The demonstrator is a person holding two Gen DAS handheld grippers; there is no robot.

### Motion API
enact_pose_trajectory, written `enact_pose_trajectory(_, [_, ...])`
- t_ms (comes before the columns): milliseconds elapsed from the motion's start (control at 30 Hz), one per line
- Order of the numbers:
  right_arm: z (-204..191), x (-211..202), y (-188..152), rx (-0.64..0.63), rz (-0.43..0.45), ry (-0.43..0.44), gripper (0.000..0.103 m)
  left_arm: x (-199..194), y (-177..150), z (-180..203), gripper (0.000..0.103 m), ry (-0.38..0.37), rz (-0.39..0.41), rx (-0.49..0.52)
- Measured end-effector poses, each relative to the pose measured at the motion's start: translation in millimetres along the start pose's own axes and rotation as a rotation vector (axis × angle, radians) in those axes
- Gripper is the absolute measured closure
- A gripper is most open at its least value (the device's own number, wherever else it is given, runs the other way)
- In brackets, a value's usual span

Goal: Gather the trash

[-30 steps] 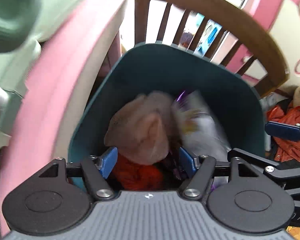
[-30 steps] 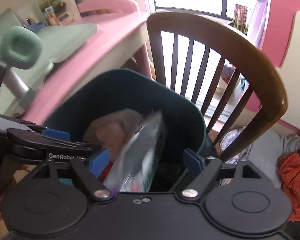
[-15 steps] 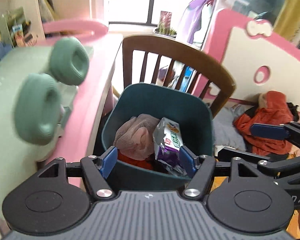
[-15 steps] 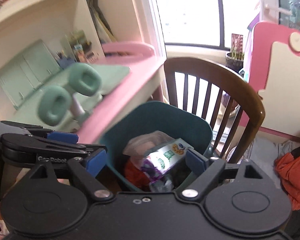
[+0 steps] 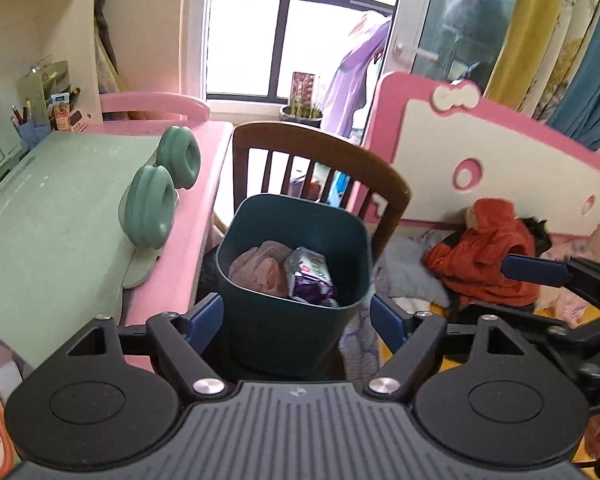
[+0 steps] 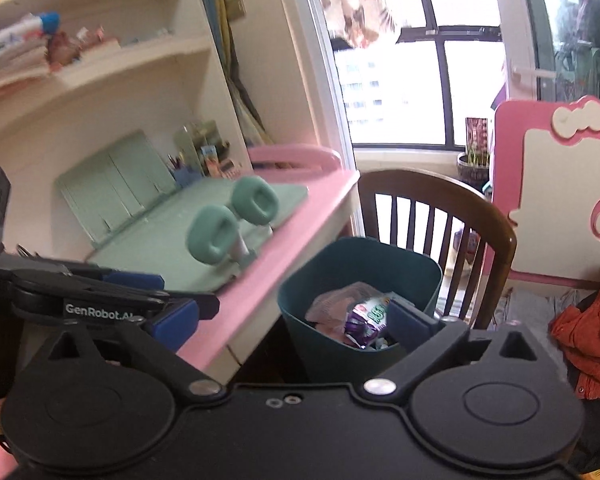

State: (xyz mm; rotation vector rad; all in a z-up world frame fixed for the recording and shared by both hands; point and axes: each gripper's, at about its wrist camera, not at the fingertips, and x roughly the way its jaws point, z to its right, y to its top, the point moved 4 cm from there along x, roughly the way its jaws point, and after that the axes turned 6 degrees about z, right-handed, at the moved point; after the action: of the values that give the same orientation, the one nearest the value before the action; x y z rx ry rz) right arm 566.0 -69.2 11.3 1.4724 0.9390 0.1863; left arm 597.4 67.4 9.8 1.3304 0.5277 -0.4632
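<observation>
Left wrist view: the left hand-held gripper (image 5: 296, 318) is seen with its blue fingers spread wide and nothing held between them. Beyond it, a dark teal trash bin (image 5: 292, 320) is placed on the floor between a pink table (image 5: 196, 216) and a brown wooden chair (image 5: 384, 176). Inside the bin, a pinkish crumpled cloth (image 5: 260, 272) is lodged on the left side and a purple-and-green snack wrapper (image 5: 310, 276) on the right, the two touching. A pair of green headphones (image 5: 160, 192) is noted on the table's green mat. An orange garment (image 5: 484, 252) is observed on the bed to the right. In the right wrist view, the right hand-held gripper (image 6: 292, 320) is likewise found wide open and empty, held above and short of the bin (image 6: 332, 352), with the wrapper (image 6: 366, 316) visible inside.
</observation>
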Motion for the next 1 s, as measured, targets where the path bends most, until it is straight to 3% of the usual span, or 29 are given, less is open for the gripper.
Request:
enact_pose_trajectory(67, [-7, -16, 1, 0.002, 0.021, 0.008, 0.000, -15, -2, -1, 0.021, -0.013, 0.024, -0.016])
enact_pose_trajectory(233, [-25, -45, 0, -0.025, 0.070, 0.001, 0.000, -52, -8, 1, 0.002, -0.021, 0.088, -0.026])
enact_pose_trajectory(567, [-50, -78, -5, -0.054, 0.117, -0.012, 0.000, -105, -22, 3, 0.002, -0.016, 0.147, -0.023])
enact_pose_trajectory(1000, [-66, -94, -9, -0.075, 0.157, -0.055, 0.000, -132, -33, 3, 0.002, 0.007, 0.186, 0.003])
